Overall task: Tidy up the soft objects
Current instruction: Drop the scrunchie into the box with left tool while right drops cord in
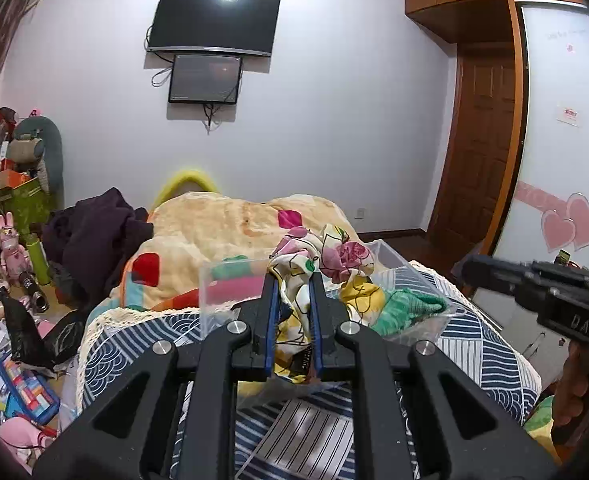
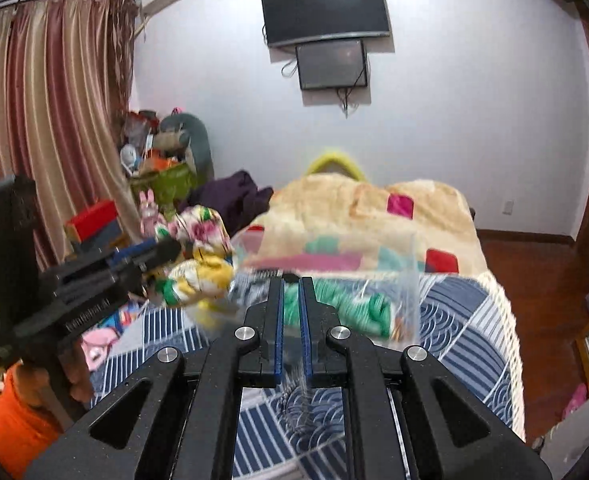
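Over clear bin [image 1: 390, 258]: left claw [image 1: 293, 280] w/ floral cloth [image 1: 318, 256] clamped.

Even indoor light, moderately bright — ceiling glare reflected on the wall TV [image 1: 214, 20]. Left view sharp; right view motion-blurred around the clear box [image 2: 334, 280]. Heavy fisheye bending, dark vignette at corners.

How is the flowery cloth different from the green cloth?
The flowery cloth is held up, pinched in the left gripper; the green cloth lies in the clear box, ungripped. The flowery cloth has pink, yellow and white patterns; the green cloth is mostly one colour. Both are soft and crumpled.
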Available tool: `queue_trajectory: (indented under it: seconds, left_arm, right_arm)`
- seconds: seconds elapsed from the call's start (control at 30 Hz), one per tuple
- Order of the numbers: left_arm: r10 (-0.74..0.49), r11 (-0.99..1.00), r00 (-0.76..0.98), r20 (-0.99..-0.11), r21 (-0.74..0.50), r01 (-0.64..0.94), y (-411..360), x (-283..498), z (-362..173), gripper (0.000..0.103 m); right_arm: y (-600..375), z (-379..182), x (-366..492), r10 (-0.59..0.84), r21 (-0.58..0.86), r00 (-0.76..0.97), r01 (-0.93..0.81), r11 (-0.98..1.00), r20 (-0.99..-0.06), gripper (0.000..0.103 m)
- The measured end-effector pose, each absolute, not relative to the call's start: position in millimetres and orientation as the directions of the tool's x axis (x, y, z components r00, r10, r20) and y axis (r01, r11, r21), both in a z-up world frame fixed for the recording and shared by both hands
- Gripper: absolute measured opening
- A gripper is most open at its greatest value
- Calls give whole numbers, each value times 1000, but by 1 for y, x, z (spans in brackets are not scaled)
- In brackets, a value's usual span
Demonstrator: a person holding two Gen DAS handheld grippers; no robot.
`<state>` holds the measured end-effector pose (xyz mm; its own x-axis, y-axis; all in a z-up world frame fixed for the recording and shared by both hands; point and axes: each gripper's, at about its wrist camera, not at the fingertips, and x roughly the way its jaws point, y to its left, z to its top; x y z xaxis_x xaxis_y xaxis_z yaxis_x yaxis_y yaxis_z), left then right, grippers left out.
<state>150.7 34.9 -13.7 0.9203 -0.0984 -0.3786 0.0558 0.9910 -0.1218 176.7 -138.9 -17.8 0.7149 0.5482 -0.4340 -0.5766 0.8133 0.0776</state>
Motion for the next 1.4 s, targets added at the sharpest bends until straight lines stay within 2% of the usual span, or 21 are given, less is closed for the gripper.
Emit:
queue_trajectory:
  seconds: [0.2,0.27,0.33,0.37,0.47,0.57,0.6,0.63,0.7,0.73,0.8,0.9,0.97,1.03,1.13,1.27,1.4]
  left_arm:
    - [-106,991,891,-441,-119,59,34,178,-30,13]
    - [-107,991,878,-467,-120,57,35,189,-37,13]
    - [-107,991,861,-497,-123,53,37,198,-48,13]
    - [-101,992,855,-508,-118,47,37,201,-52,13]
    - [-85,994,836,-542,-108,32,37,210,-66,13]
    - [-71,996,828,-557,-89,26,34,215,-72,15]
    - [-63,997,826,-560,-74,25,32,216,-73,17]
    - [-53,998,825,-563,-60,23,31,216,-73,24]
    - [-51,998,821,-569,-46,30,28,218,-73,35]
    - [-51,999,818,-572,-41,34,27,217,-74,42]
    - [-45,999,820,-570,-36,30,25,215,-73,47]
    - [-48,999,826,-562,-37,33,22,209,-70,57]
    - [-42,999,837,-545,-24,34,19,202,-66,68]
    - [-29,1000,846,-532,-6,31,17,196,-63,75]
    - [-51,999,856,-515,-21,46,18,188,-55,78]
    - [-82,996,861,-501,-76,51,24,178,-46,92]
    - [-92,993,869,-485,-110,44,30,171,-38,95]
  right_arm:
    - [-138,-32,182,528,69,681,-579,813,-508,8]
    - [-142,-50,183,512,58,657,-583,810,-553,15]
    - [-146,-71,185,487,45,635,-580,813,-600,37]
    - [-146,-78,187,472,39,625,-577,816,-621,42]
    - [-143,-99,199,431,21,591,-572,820,-682,44]
    - [-136,-116,216,403,29,542,-570,821,-737,43]
    - [-134,-121,221,391,26,532,-568,823,-751,36]
    - [-132,-126,224,377,18,520,-569,822,-767,30]
    - [-129,-130,225,361,-13,530,-576,817,-768,28]
    - [-128,-129,223,354,-28,536,-579,815,-766,22]
    - [-127,-127,220,351,-43,540,-587,809,-765,7]
    - [-131,-123,211,363,-54,560,-593,803,-744,7]
    - [-136,-118,202,379,-58,578,-597,800,-723,6]
    - [-141,-111,196,396,-59,593,-601,797,-701,6]
    - [-149,-95,182,431,-53,615,-611,790,-661,6]
    - [-158,-66,166,477,-56,651,-623,780,-591,6]
    - [-154,-43,163,511,-50,682,-623,780,-524,6]
